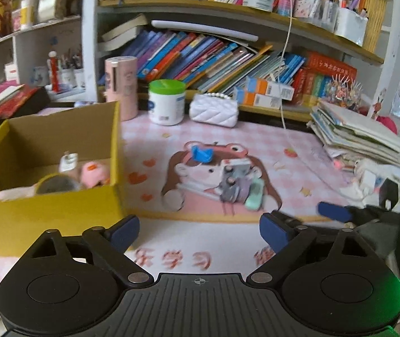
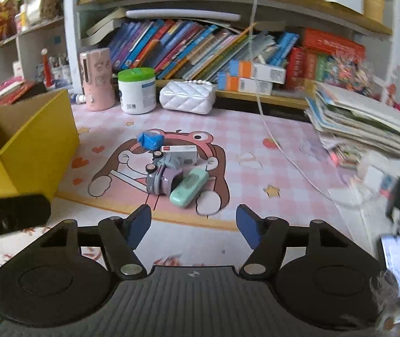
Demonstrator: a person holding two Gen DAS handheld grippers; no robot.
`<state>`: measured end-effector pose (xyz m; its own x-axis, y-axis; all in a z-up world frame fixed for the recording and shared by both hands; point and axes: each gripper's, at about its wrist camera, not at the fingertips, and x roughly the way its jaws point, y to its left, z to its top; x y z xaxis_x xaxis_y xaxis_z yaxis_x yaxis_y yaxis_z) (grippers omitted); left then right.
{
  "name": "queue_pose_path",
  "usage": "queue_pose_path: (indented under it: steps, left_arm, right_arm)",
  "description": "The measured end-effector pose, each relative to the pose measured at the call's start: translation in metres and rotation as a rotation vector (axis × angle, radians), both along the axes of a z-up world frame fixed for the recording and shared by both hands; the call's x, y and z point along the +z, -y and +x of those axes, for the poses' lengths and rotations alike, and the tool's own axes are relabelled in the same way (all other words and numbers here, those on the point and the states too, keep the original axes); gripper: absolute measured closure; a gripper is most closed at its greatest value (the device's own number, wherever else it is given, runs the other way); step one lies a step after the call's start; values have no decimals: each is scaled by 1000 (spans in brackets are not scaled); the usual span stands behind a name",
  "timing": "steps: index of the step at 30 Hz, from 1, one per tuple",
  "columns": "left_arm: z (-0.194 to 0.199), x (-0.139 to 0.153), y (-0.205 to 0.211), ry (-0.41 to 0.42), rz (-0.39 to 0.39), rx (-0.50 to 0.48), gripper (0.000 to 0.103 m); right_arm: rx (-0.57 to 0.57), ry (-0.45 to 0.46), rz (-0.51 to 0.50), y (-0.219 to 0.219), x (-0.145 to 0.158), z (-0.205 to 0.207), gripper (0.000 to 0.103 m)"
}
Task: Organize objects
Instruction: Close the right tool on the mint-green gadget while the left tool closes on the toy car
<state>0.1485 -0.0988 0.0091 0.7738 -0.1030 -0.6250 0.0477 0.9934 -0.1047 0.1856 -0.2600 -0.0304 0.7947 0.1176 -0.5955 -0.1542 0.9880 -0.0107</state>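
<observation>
Clutter for sorting lies in a small heap at the middle of the pink cartoon mat (image 2: 256,140) on the worktop: a mint-green case (image 2: 189,187), a grey-and-lilac toy truck (image 2: 163,176) touching it, a white box (image 2: 179,153) just behind, and a crumpled blue lump (image 2: 150,139) at the far edge of the heap. To the left stands the yellow cardboard box (image 1: 59,205), open at the top, with a pink plush (image 1: 95,174) and some other small items already inside (too blurred to name).

All four loose pieces look light. The mint case seems hard, smooth plastic with rounded ends, so it could slip; across its narrow width near the middle looks the surest hold. The truck is stiff, but its wheels may roll; the body sides seem safer than the wheels. The blue lump looks soft and should squash under the pads.

Right gripper (image 2: 193,224) hovers low over the worktop's near edge, aimed at the heap, fingers spread wide and holding nothing. Left gripper (image 1: 199,231) sits beside the yellow box's front corner, level with the worktop, fingers likewise wide apart and bare; the other tool's blue tip shows at its right.
</observation>
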Motion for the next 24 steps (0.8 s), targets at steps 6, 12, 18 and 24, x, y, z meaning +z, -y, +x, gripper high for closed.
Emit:
queue_pose_path:
  steps: [6, 12, 18, 24]
  left_arm:
    - [45, 2, 15, 6, -8, -5, 10]
    - [85, -9, 25, -38, -7, -9, 17]
    - [124, -30, 31, -118, -29, -40, 29]
    - [156, -52, 45, -199, -64, -98, 40]
  right_arm:
    - [41, -50, 17, 9, -25, 34, 43]
    - [58, -53, 48, 7, -38, 58, 44]
    - [95, -46, -6, -6, -48, 79, 47]
    - [62, -66, 24, 1, -61, 93, 49]
